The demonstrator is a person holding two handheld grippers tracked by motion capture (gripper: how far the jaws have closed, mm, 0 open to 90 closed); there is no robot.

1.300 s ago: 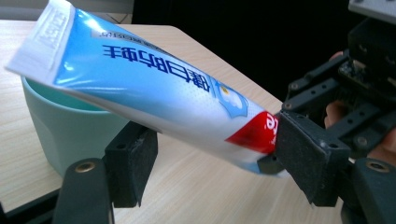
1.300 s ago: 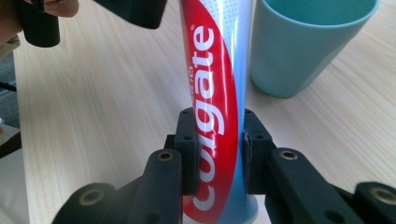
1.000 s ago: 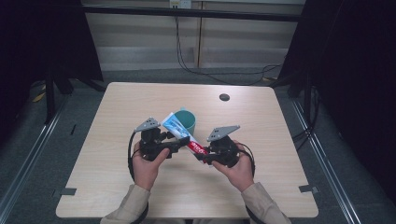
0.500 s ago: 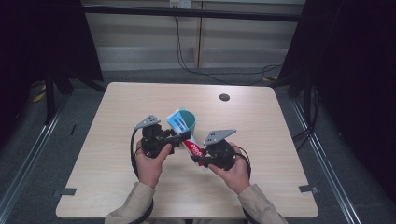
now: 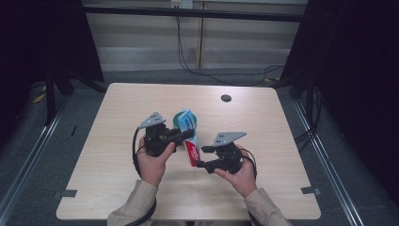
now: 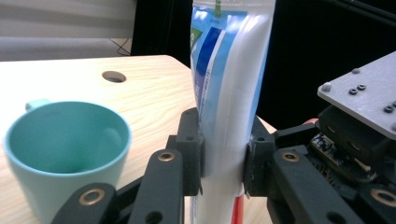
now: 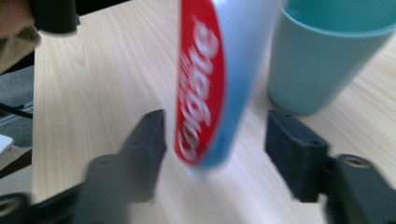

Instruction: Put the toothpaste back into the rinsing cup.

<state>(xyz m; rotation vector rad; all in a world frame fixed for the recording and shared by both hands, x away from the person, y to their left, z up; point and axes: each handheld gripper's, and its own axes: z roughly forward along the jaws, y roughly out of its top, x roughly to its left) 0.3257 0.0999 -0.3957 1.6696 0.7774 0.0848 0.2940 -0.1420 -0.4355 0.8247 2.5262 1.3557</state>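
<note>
Left tongs (image 6: 223, 168) pinch toothpaste tube (image 6: 231, 84); right tongs (image 7: 217, 154) just released.

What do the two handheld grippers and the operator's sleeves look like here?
Both are black: the left gripper and right gripper each have two blocky jaws on linkage arms with brass-coloured pivot bushings, and a grey three-cornered plate with small screws on top. A black cable loops from the left one. The person wears tan long sleeves.

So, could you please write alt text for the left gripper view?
The left gripper clamps a toothpaste tube upright between its black jaws. A teal cup stands on the wooden table to its left.
</note>
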